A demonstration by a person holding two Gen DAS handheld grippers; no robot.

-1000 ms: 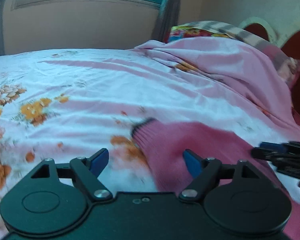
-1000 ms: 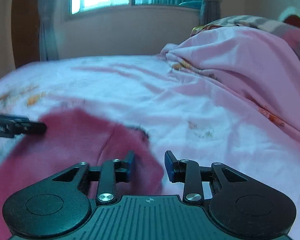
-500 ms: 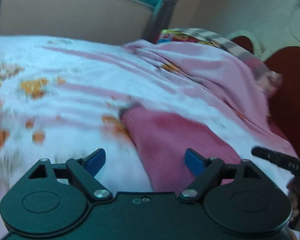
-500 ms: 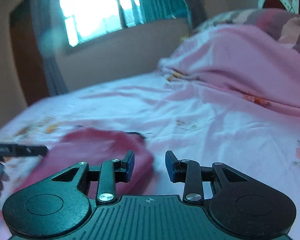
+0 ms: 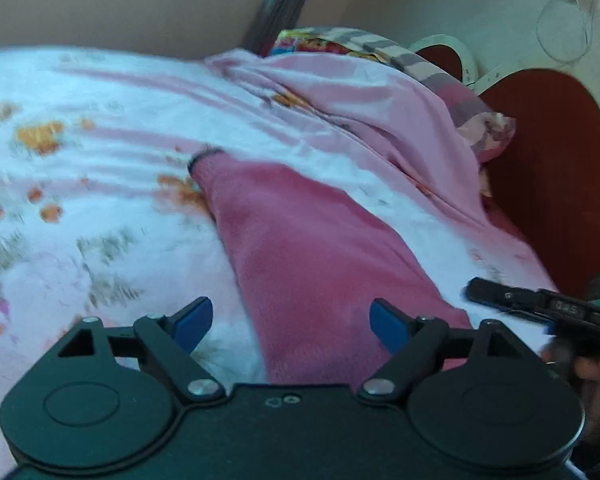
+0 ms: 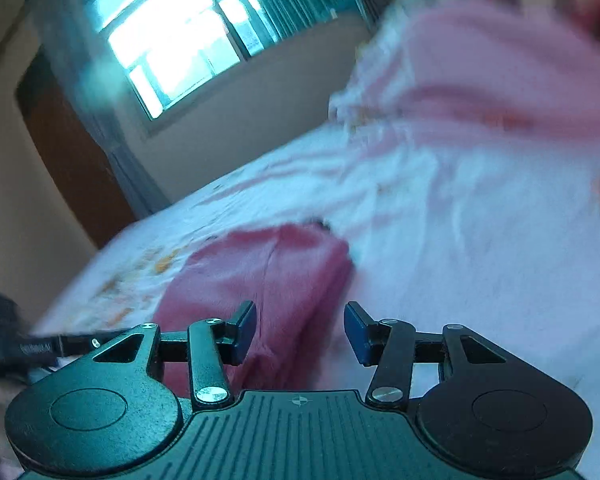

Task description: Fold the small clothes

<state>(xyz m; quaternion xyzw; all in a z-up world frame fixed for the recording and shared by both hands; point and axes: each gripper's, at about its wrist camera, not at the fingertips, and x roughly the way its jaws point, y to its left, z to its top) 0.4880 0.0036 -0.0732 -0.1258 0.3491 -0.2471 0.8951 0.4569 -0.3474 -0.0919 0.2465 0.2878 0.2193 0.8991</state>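
Left wrist view: your left claw (image 5: 286, 326) stands wide apart over the bed, its blue pads clear of any cloth.
Bedsheet (image 5: 100, 168): white with orange flowers, it fills the left of this view, blurred.
Pink garment (image 5: 312, 260): it lies flat on the sheet and runs from a dark-edged cuff (image 5: 204, 156) at upper left down between your left claw's pads; neither pad presses on it.
Pink blanket (image 5: 372, 120): bunched up behind the garment, toward the red headboard (image 5: 552, 152).
Right claw, from the left view: its black tip (image 5: 496, 294) pokes in at the far right, just beside the garment's right edge.
Right wrist view: tilted and smeared; a window (image 6: 180, 36) glows at upper left.
Left claw, from the right view: a dark bar (image 6: 52, 346) at the lower left edge.
Right claw (image 6: 300, 332): its jaws are opening; the garment (image 6: 276, 272) lies on the sheet ahead and under the gap, and the pads do not squeeze it.
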